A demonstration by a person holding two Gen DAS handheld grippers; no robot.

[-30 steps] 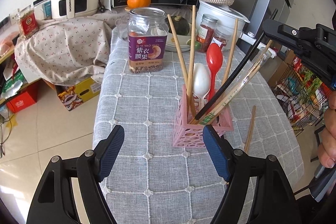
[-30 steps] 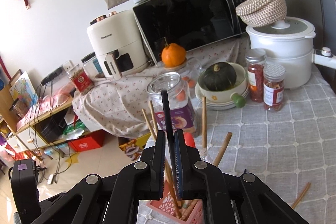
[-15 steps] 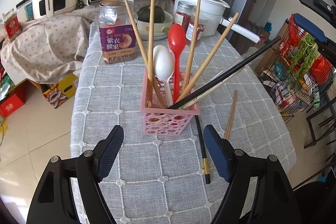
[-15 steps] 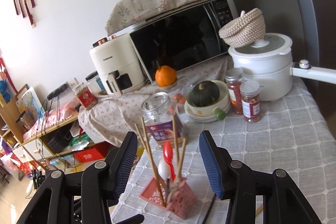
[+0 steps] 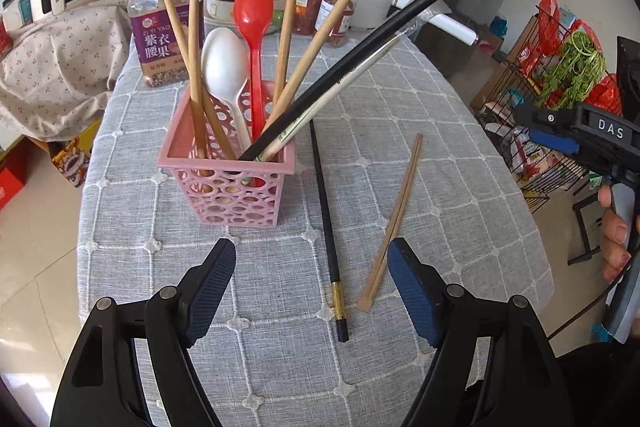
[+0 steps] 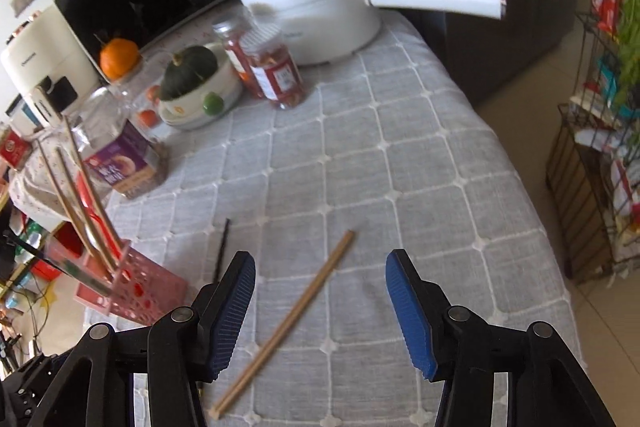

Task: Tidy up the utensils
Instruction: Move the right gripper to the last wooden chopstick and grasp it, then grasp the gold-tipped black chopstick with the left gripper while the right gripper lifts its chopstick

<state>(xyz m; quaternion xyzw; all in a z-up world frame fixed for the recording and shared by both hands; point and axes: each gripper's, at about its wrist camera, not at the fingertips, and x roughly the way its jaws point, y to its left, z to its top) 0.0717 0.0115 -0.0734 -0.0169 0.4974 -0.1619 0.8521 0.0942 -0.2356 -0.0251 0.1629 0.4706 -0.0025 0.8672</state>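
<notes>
right claw [image 6: 320,311] lowered (empty) over wooden chopsticks [image 6: 286,323].

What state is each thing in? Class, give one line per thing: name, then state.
left gripper: open, empty.
right gripper: open, empty.
pink basket: upright, holding utensils.
red spoon: standing in basket.
white spoon: standing in basket.
black chopstick: lying flat on the cloth.
wooden chopstick: lying flat on the cloth.
white pot: lid on.

free: cloth [image 6: 400,163] right | blocked: pink holder [image 5: 228,183], jars [image 6: 276,67] behind
</notes>
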